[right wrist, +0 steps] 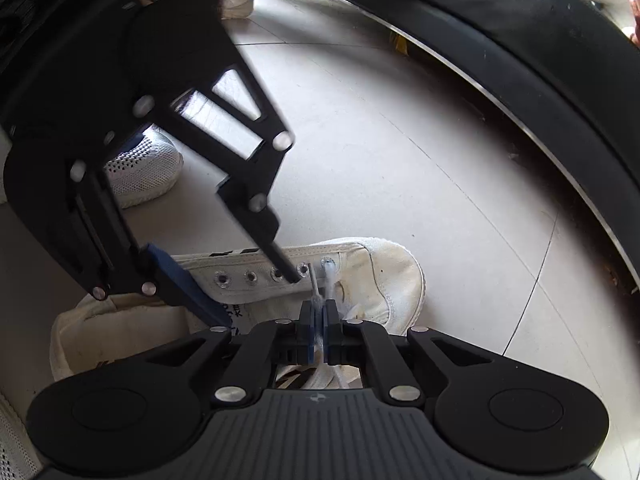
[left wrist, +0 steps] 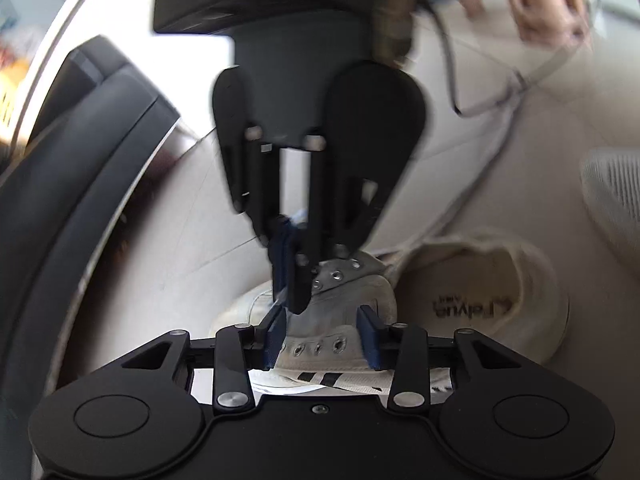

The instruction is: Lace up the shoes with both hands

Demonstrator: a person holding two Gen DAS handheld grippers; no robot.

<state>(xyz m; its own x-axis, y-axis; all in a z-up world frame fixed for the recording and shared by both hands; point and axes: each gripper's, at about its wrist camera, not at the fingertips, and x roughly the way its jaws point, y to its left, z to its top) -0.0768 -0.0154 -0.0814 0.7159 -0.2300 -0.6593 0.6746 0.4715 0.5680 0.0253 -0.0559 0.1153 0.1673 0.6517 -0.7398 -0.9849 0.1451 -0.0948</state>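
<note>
A white canvas shoe (left wrist: pixel 344 300) lies on the tiled floor, with its toe (right wrist: pixel 380 276) to the right in the right wrist view. My right gripper (right wrist: pixel 318 330) is shut on the clear tip of the white lace (right wrist: pixel 329 278), which comes out of the front eyelet. From the left wrist view the right gripper (left wrist: pixel 288 280) points down at the eyelet row. My left gripper (left wrist: pixel 321 338) stands open with its blue pads on either side of the shoe's eyelet flap; the left gripper (right wrist: pixel 236 284) reaches in from the upper left in the right wrist view. The loose lace (left wrist: pixel 496 136) trails away up to the right.
A person's white mesh sneaker (right wrist: pixel 140 168) stands just beyond the shoe, and a hand (left wrist: pixel 540 12) shows at the top right. A large black curved base with a metal rim (right wrist: pixel 520 64) borders the floor. Pale floor tiles (right wrist: pixel 380 160) lie between the base and the shoe.
</note>
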